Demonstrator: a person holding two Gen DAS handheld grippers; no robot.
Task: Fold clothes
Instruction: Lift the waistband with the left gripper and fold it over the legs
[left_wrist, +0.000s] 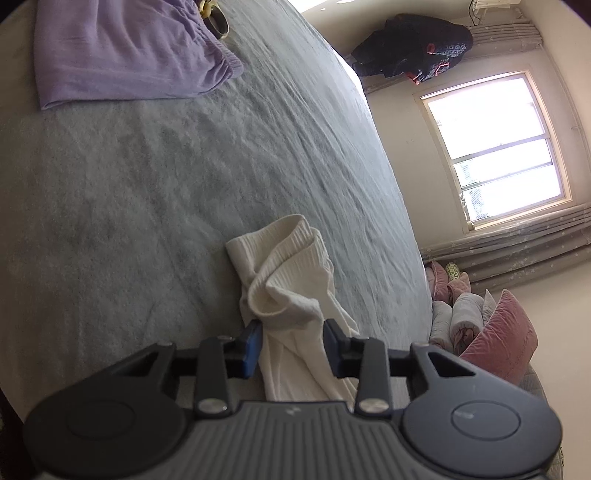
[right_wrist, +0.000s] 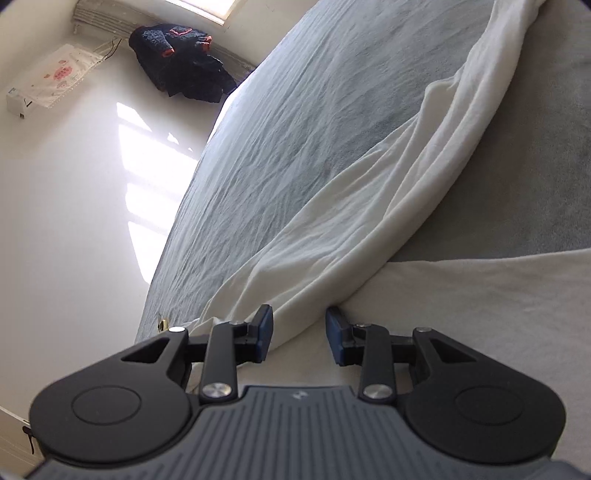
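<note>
A white ribbed garment (left_wrist: 291, 258) lies bunched on the grey bedspread (left_wrist: 166, 166). Its lower part runs between the fingers of my left gripper (left_wrist: 291, 328), whose blue pads sit against the cloth on both sides. In the right wrist view the same white garment (right_wrist: 369, 206) stretches long and creased across the bedspread (right_wrist: 295, 110). My right gripper (right_wrist: 299, 314) stands open at its near end. The hem reaches the left pad, and bare beige sheet shows before the right pad.
A folded purple garment (left_wrist: 125, 55) lies at the far left of the bed, with a dark round object (left_wrist: 218, 24) beside it. Pink and grey pillows (left_wrist: 498, 332) are piled by the window (left_wrist: 495, 147). Dark clothing (right_wrist: 181, 70) hangs on the wall. A beige sheet (right_wrist: 480, 314) covers the near edge.
</note>
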